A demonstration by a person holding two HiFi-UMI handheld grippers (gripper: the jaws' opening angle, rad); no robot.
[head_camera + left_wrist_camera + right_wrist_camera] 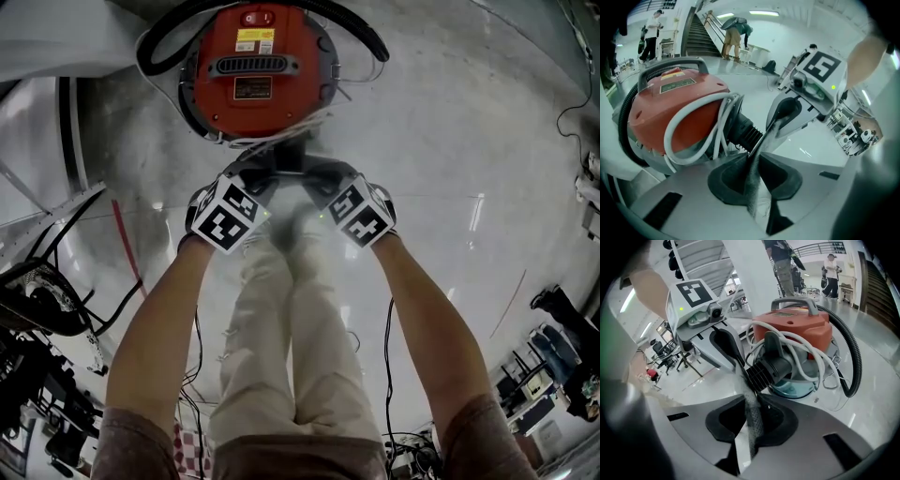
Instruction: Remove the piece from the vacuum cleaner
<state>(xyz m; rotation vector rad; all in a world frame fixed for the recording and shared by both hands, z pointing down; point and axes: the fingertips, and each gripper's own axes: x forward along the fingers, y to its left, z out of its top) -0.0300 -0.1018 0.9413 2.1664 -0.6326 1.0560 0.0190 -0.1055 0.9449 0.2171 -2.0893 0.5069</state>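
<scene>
The pale polished floor (450,141) is carrying a round red vacuum cleaner (258,66), which is standing upright just ahead of the person's light trousers (281,347). Its canister is sitting closed under the red top, with a pale blue lower tank (797,386) showing in the right gripper view, and nothing of what is inside is showing. A black hose (159,47) is curling round the canister's back and side, and a white cord (689,126) is looping in several turns across the front. The person's bare forearms are reaching forward and down, bringing both tools in from either side of the cleaner's near face. The left claw (761,140) is standing narrow, its pads drawn nearly together, with the tips lying right against the end of the ribbed black fitting (766,371). The right claw (743,380) is standing just as narrow, its tips meeting the same end of the fitting from the other side, so the two claws are almost touching there. Whether either one is pinching an edge of the fitting cannot be told. The fitting is sticking out of the cleaner's front, just under the cord loops, and is sitting attached.
</scene>
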